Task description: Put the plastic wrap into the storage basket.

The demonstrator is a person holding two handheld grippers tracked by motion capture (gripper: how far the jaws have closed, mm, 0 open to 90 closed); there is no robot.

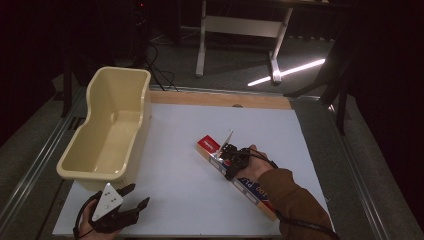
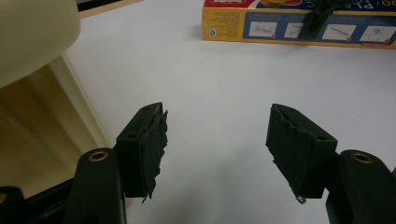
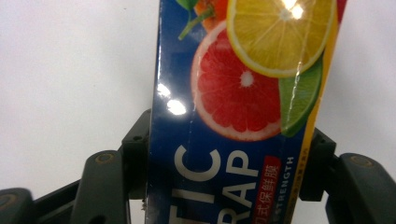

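Right gripper [image 1: 231, 159], at centre frame, straddled a long plastic wrap box [image 1: 239, 176] lying on the white table [image 1: 185, 150], jaws against both its sides. Left gripper [image 1: 131, 201], lower left, sat apart and empty. Beige tub [image 1: 107, 132], upper left, held nothing; any loading seemingly remained undone.

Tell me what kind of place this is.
Probably a lab or recording workspace, not a kitchen: a white table bearing a beige tub and plastic wrap box, a desk frame and cables behind.
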